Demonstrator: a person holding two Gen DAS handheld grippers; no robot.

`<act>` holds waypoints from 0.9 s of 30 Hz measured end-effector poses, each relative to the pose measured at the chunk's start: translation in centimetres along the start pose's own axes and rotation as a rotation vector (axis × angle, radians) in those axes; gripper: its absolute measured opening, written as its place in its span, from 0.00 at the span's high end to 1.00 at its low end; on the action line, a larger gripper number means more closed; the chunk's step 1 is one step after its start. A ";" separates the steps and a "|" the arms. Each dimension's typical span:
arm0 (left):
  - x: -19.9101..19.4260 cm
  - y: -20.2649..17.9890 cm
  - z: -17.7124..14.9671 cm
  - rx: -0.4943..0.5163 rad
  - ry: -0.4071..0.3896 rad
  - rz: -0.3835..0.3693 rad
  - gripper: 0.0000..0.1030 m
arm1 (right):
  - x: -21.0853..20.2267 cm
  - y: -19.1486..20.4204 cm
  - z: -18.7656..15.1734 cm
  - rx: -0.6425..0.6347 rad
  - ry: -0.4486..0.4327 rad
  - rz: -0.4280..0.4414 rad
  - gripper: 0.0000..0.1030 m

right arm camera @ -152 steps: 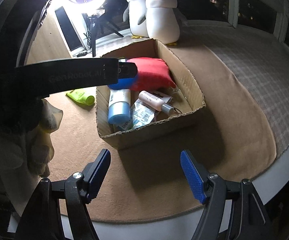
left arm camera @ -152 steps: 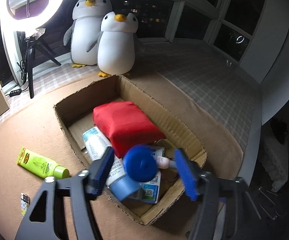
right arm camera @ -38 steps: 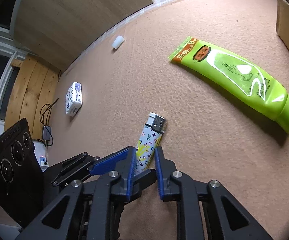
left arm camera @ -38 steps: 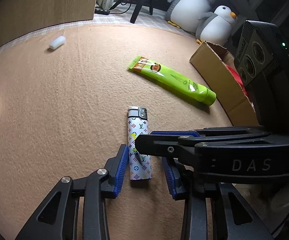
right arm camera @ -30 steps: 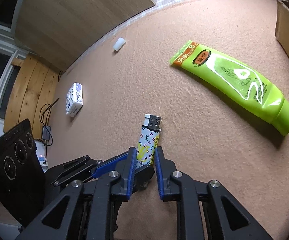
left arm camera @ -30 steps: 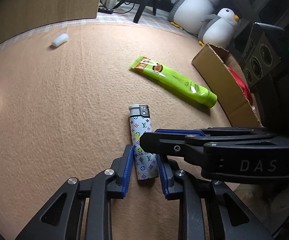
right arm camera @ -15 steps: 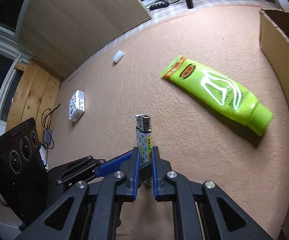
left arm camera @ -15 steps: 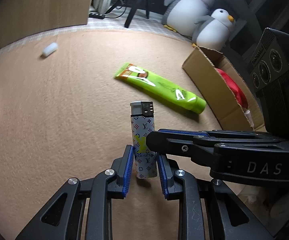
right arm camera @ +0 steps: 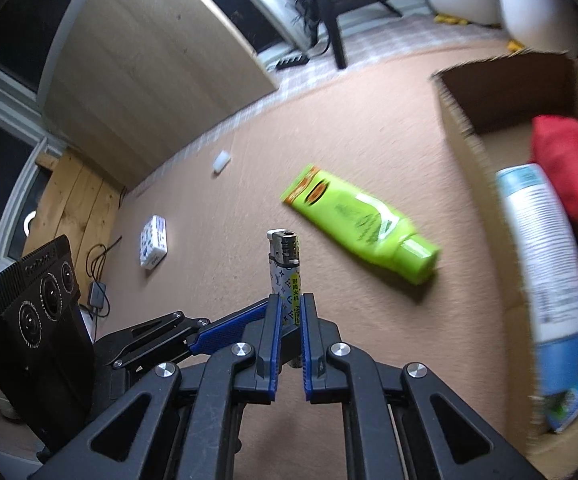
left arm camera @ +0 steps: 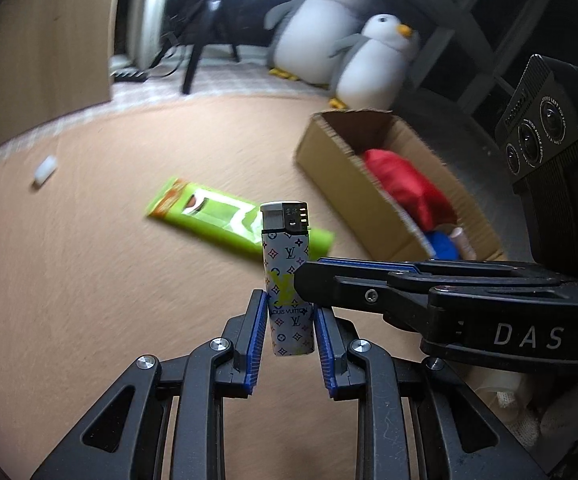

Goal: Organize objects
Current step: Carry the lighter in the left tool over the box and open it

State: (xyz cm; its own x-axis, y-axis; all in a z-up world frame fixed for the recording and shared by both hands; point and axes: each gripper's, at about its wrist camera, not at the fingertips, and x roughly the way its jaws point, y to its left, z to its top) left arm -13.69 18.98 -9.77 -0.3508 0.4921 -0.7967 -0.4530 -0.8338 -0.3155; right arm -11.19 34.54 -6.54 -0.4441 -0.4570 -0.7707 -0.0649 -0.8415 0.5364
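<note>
Above the tan mat: both grippers clenched one lighter (left arm camera: 287, 280).
Left gripper (left arm camera: 289, 338): clamped its wide sides.
Right gripper (right arm camera: 289, 336): pinched its narrow edges.
Risk: opposed pulls could twist it free, short of the box (left arm camera: 341, 168).

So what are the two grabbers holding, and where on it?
Both grip the patterned lighter by its lower body: left gripper, right gripper.

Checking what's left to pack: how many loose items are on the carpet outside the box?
3: green tube nearest the box, white pack far left, small white piece by the carpet's edge. More may be hidden.
</note>
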 end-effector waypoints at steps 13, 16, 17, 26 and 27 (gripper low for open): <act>2.4 -10.8 4.4 0.158 -0.027 -0.096 0.75 | -9.2 -6.0 0.5 0.079 -0.158 -0.061 0.92; 3.6 -12.9 4.8 0.182 -0.020 -0.115 0.75 | -10.9 -7.9 0.4 0.099 -0.181 -0.083 0.92; 3.9 -13.7 4.9 0.190 -0.016 -0.121 0.75 | -11.2 -8.4 0.3 0.105 -0.185 -0.089 0.92; 6.7 -17.8 5.0 0.241 0.020 -0.143 0.75 | -13.6 -12.6 -0.3 0.148 -0.202 -0.128 0.92; 6.9 -18.0 4.9 0.245 0.031 -0.144 0.74 | -13.7 -12.8 -0.3 0.145 -0.201 -0.132 0.92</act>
State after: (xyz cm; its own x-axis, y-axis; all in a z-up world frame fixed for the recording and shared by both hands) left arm -12.01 38.63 -7.04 -0.2451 0.5901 -0.7693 -0.6822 -0.6687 -0.2956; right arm -3.95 51.51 -2.97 -0.5910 -0.2674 -0.7611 -0.2548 -0.8333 0.4906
